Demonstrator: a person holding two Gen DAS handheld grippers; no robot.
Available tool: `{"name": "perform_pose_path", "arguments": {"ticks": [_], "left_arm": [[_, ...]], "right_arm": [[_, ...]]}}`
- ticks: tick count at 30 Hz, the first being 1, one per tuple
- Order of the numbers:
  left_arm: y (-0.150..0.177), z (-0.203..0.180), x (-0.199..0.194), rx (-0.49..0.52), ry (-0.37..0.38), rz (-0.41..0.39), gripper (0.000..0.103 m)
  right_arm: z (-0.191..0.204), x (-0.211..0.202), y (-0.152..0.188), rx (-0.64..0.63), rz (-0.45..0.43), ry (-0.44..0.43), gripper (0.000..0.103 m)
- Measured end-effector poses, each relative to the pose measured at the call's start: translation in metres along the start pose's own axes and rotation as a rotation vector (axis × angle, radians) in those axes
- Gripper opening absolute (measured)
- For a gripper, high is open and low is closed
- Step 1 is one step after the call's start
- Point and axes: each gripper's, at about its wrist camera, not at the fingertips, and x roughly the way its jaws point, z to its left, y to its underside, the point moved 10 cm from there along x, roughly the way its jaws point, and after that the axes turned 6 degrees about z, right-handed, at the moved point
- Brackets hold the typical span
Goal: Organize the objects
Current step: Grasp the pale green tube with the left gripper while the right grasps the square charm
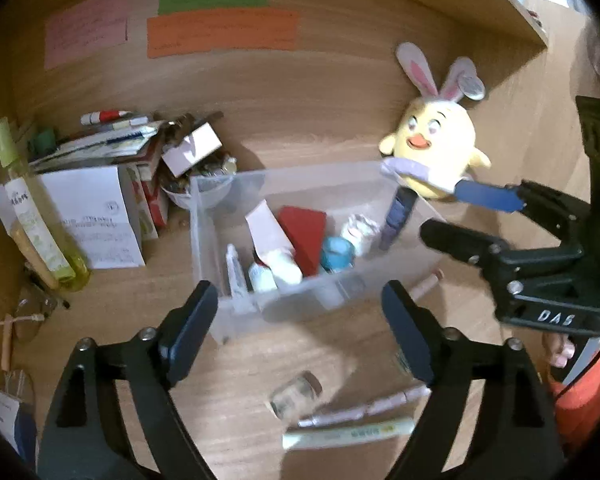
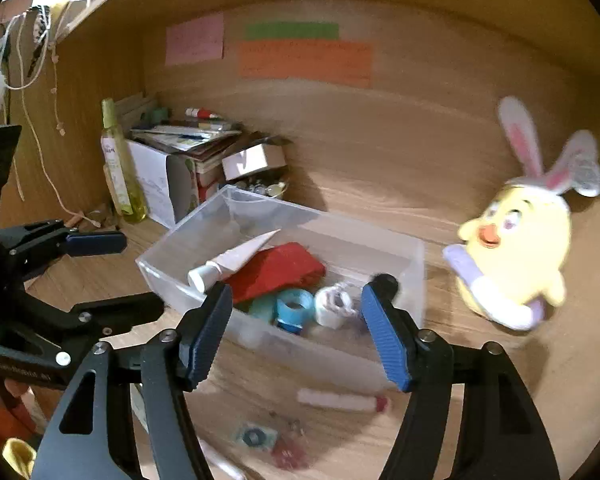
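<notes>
A clear plastic bin [image 1: 208, 236] [image 2: 414, 276] sits on the wooden desk and holds a white tube [image 1: 270, 240] [image 2: 236, 260], a red pouch [image 1: 304, 236] [image 2: 276, 268], a blue tape roll [image 1: 336, 254] [image 2: 296, 304] and a small white jar [image 1: 360, 232] [image 2: 332, 306]. My left gripper [image 1: 306, 340] is open and empty, just in front of the bin. My right gripper [image 2: 296, 340] is open and empty, over the bin's near right end; it also shows in the left wrist view [image 1: 472, 216]. Loose tubes [image 1: 348, 432] and a small jar [image 1: 296, 396] lie on the desk in front.
A yellow chick plush [image 1: 436, 152] [image 2: 516, 248] with bunny ears stands right of the bin. A yellow-green bottle [image 1: 32, 216] [image 2: 118, 168], a white box [image 1: 96, 216] and stacked books [image 2: 188, 136] crowd the back left. A pink tube [image 2: 340, 400] lies near the bin.
</notes>
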Motion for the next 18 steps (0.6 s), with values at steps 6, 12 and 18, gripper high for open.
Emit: {"name": "perform_pose_path", "arguments": {"ticks": [6,12,18], "left_arm": [[0.045,-0.016,0.010,0.007,0.018,0.073,0.091],[0.094,-0.027,0.023,-0.013,0.021,0.141,0.091],[0.123,-0.033,0.029,-0.052,0.044,0.178,0.095]], "right_arm": [[-0.010,-0.009,0.034,0.014,0.020,0.013,0.065],[-0.011,-0.005,0.076,0.069,0.086,-0.037,0.065],[0.001,-0.001,0.105,0.100,0.132,-0.098,0.065]]}}
